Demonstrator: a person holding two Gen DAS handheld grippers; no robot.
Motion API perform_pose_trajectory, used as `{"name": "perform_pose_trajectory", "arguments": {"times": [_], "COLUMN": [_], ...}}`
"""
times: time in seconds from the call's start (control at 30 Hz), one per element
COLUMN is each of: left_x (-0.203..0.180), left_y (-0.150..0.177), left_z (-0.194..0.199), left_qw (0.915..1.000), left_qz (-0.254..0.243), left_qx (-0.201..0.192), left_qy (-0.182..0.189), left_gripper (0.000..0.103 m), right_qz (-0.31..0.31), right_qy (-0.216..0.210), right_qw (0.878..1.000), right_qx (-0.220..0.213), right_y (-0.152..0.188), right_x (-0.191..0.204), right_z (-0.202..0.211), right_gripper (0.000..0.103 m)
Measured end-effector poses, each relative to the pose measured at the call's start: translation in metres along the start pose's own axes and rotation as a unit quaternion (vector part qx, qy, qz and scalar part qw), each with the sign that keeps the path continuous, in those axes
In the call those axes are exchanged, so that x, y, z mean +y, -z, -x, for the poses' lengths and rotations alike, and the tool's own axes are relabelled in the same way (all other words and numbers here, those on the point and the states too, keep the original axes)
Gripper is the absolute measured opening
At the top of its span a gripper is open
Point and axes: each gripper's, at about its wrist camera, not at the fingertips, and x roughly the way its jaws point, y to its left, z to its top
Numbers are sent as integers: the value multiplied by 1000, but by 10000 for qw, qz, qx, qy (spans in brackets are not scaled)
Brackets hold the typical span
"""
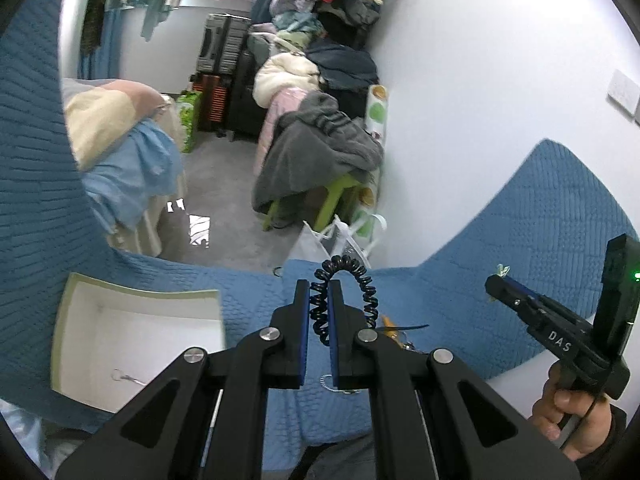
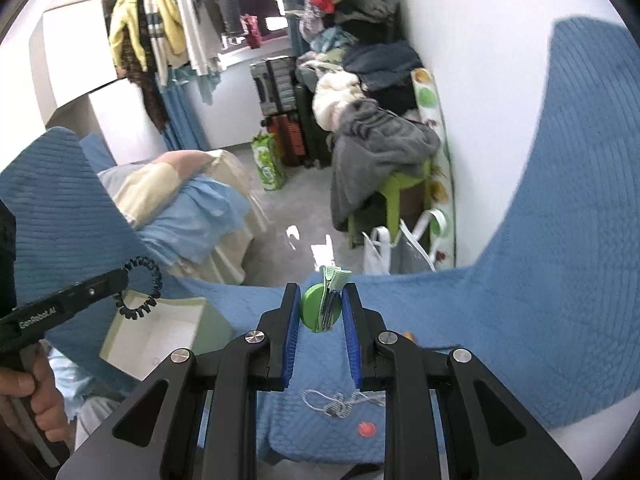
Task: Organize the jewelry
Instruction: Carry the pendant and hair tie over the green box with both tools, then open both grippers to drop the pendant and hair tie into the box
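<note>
My left gripper [image 1: 319, 290] is shut on a black coiled hair tie [image 1: 362, 284] and holds it above the blue quilt [image 1: 540, 240]. The tie also shows in the right wrist view [image 2: 142, 292]. My right gripper [image 2: 319, 300] is shut on a green hair clip with a round green disc [image 2: 316, 308], held above the quilt. An open white box with a green rim [image 1: 136, 320] lies to the left, with a small silver piece [image 1: 126, 377] inside. A silver chain [image 2: 340, 400] and a small red bead [image 2: 366, 429] lie on the quilt below my right gripper.
An orange piece [image 1: 390, 323] lies on the quilt by the left fingers. Beyond the quilt edge are white bags [image 2: 400, 248], a green stool under grey clothes [image 2: 384, 144], suitcases [image 2: 280, 88] and a white wall [image 1: 480, 100].
</note>
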Motion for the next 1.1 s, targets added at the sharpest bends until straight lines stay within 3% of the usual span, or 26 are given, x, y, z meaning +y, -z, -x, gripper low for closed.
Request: {"name": "perform_pose_trajectory", "arguments": {"times": [0.3, 0.63, 1.1], "left_x": [58, 120, 197], "left_y": [-9, 3, 42], "left_z": [26, 43, 2], "left_qw": [9990, 9957, 9915], "left_qz": [179, 555, 795], "left_qx": [-77, -187, 518], "left_qy": [-390, -720, -886], "left_gripper": [8, 8, 8], "right_qz": [255, 765, 1281], "right_qy": [-470, -899, -1029], "right_qw": [9986, 9924, 9753], "right_qx": [-57, 342, 1478], "right_y": [-15, -7, 50], "right_x": [71, 142, 211], "right_z": [-19, -58, -138], "right_gripper": [19, 19, 19]}}
